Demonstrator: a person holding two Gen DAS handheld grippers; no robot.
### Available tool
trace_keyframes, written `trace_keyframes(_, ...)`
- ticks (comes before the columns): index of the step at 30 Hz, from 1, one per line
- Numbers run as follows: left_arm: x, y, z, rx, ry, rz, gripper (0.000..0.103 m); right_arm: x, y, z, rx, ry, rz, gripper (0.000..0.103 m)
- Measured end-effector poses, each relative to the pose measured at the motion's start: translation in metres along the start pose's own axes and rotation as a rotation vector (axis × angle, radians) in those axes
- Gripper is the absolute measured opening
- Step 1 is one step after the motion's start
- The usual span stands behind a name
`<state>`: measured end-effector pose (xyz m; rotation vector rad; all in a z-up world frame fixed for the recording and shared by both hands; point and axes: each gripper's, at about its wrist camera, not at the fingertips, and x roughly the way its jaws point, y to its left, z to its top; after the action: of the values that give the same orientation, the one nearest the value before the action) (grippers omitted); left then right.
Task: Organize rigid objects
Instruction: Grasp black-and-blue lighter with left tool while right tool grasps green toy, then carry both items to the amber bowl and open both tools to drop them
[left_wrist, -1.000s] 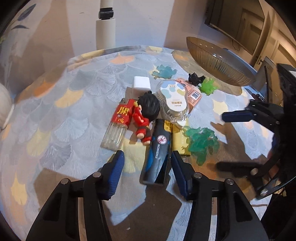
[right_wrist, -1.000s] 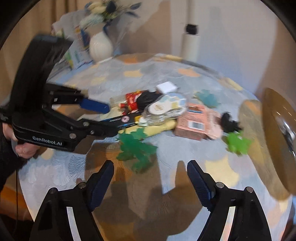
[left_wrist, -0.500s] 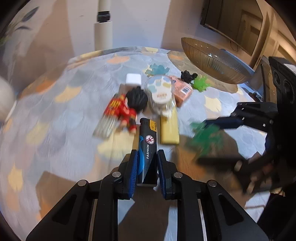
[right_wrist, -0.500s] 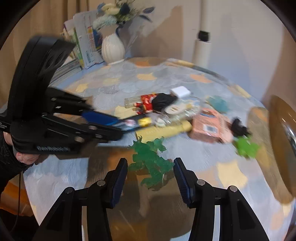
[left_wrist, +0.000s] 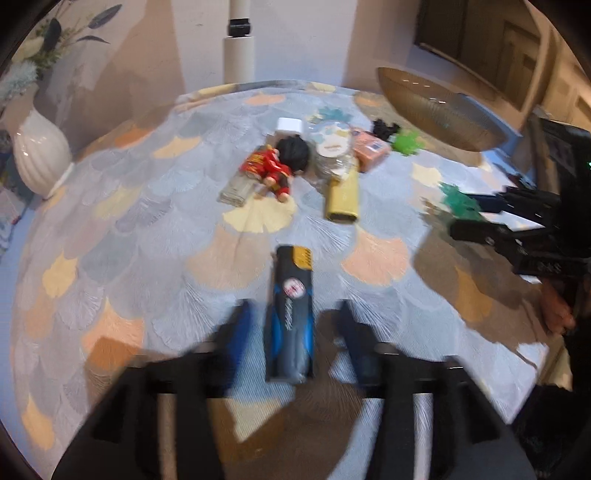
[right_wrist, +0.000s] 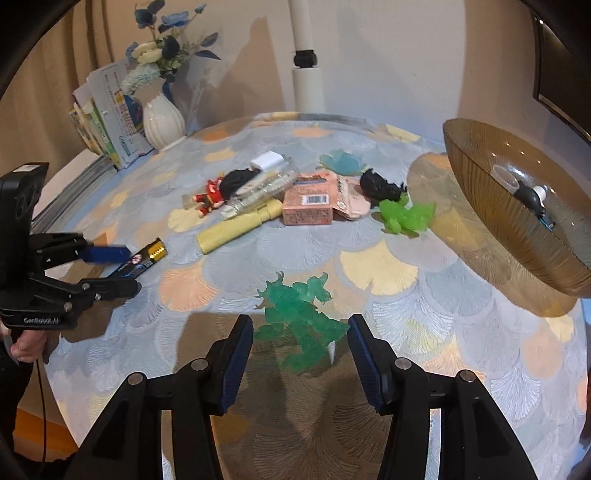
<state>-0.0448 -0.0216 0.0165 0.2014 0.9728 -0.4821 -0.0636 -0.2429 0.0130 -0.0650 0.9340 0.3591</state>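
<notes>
A black and blue lighter (left_wrist: 290, 310) lies on the patterned tablecloth between the fingers of my left gripper (left_wrist: 293, 306). Its jaws are opening and a gap shows on each side of the lighter. In the right wrist view the same lighter (right_wrist: 146, 260) sits at the left gripper (right_wrist: 131, 269). My right gripper (right_wrist: 300, 321) has both pads against a dark green translucent toy figure (right_wrist: 295, 306), apart from the pile. The left wrist view shows that toy (left_wrist: 458, 199) at the right gripper (left_wrist: 463, 216).
The pile at mid-table holds a red doll (left_wrist: 275, 166), a yellow tube (left_wrist: 341, 195), a pink box (right_wrist: 306, 203), a bright green toy (right_wrist: 404, 218) and a black toy (right_wrist: 376, 184). A brown glass bowl (right_wrist: 480, 206) stands right. A white vase (right_wrist: 162, 120) and books stand back left.
The left gripper shut on the lighter, pulled it out of the pile toward the near edge, then opened. The right gripper closed around the dark green toy and drew it away from the pile.
</notes>
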Motion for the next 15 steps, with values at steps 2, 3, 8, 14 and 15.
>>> trace_keyframes(2,0.005,-0.004,0.001,0.005,0.002,-0.014,0.064,0.003,-0.003,0.0,0.015,0.011,-0.001,0.054)
trace_keyframes(3,0.008,-0.007,0.0,0.016,0.001,-0.002,0.063,0.004,-0.005,-0.001,0.025,0.021,-0.003,0.061)
trace_keyframes(8,0.006,-0.018,0.001,0.049,-0.021,0.007,0.025,0.003,-0.006,-0.002,0.024,0.022,-0.005,0.062)
trace_keyframes(14,-0.001,-0.022,0.001,0.026,-0.07,-0.031,0.02,0.007,0.019,-0.002,-0.092,0.014,-0.083,0.051)
trace_keyframes(15,-0.004,-0.026,0.003,0.026,-0.083,-0.038,0.02,0.004,0.024,-0.003,-0.112,-0.001,-0.084,0.05)
